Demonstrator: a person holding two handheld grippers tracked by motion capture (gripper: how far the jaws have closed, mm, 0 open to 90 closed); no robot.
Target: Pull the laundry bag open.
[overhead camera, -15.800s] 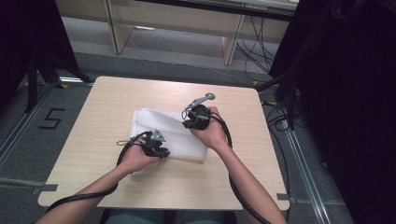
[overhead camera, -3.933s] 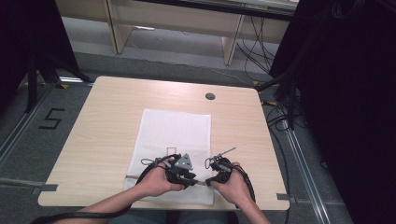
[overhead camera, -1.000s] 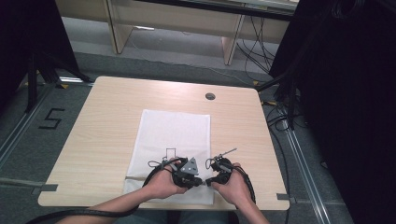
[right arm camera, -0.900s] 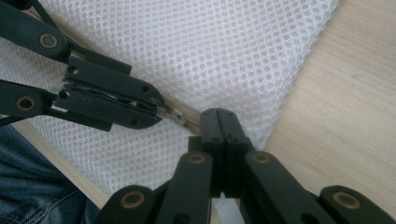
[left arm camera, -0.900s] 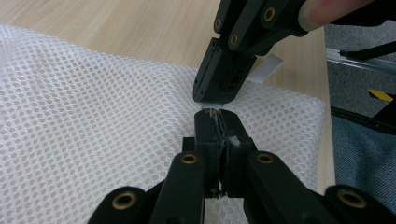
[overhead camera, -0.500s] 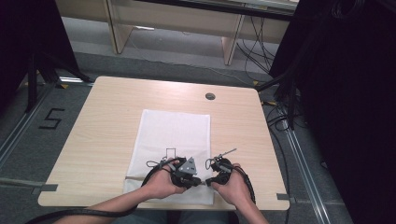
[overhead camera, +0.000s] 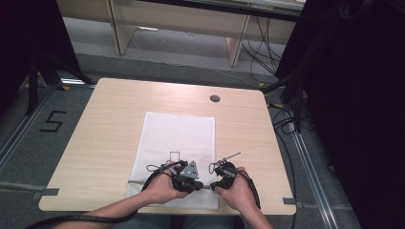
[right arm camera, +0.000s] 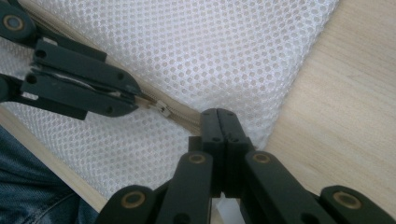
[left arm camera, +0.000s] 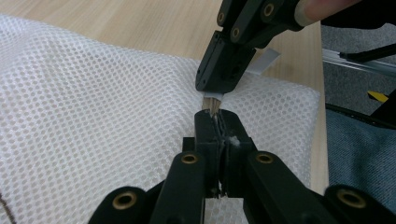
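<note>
Fingers [left arm camera: 219, 140] of both grippers clamped on flat white mesh bag's [overhead camera: 179, 138] zipper edge, tips nearly touching, hands side by side.

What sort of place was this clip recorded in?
Probably a lab or workshop set up for recording. A bare light wooden table stands on grey flooring, a number five is taped on the floor, and loose black cables trail beside dark equipment.

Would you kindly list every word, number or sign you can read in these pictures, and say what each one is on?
"5": a dark numeral marked on the grey floor, left of the table.
A small black square outline on the white mesh bag: a sign, not text.
Nothing else reads as text.
</note>
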